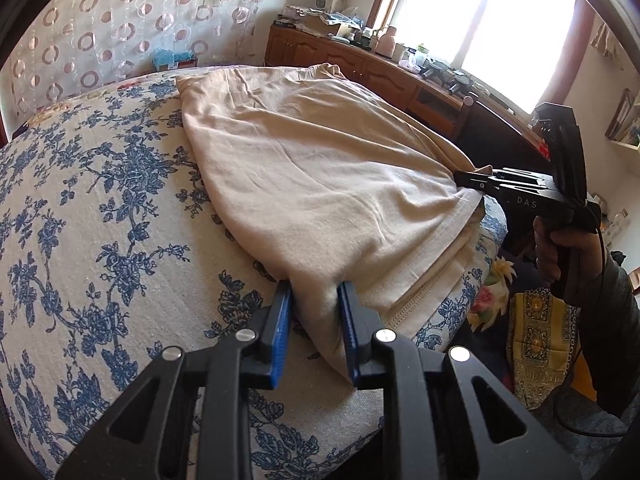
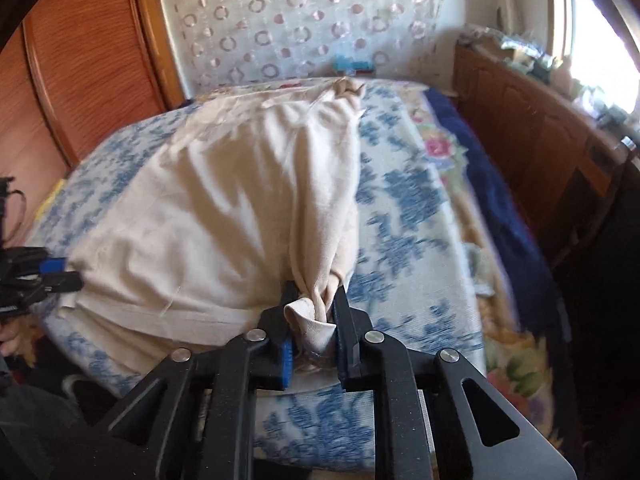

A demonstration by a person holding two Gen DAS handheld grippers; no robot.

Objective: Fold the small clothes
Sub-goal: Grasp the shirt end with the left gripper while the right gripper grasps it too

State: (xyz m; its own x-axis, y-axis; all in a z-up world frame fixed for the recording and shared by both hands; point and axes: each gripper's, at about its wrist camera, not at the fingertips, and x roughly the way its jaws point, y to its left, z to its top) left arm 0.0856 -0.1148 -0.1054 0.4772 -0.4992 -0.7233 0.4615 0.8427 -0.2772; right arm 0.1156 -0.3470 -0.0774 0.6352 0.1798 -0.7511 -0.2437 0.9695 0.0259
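A cream garment lies stretched over the blue-floral bed cover. My left gripper is shut on its near hem corner, with cloth bunched between the blue pads. My right gripper pinches the other hem corner at the bed's right edge. In the right wrist view the garment runs away toward the headboard, and my right gripper is shut on a twisted wad of its hem. My left gripper shows at the left edge, holding the far corner.
A wooden cabinet with clutter runs along the window side. A patterned curtain hangs behind the bed. A wooden wardrobe stands on the left. A floral blanket and a yellow patterned cloth lie at the bed's edge.
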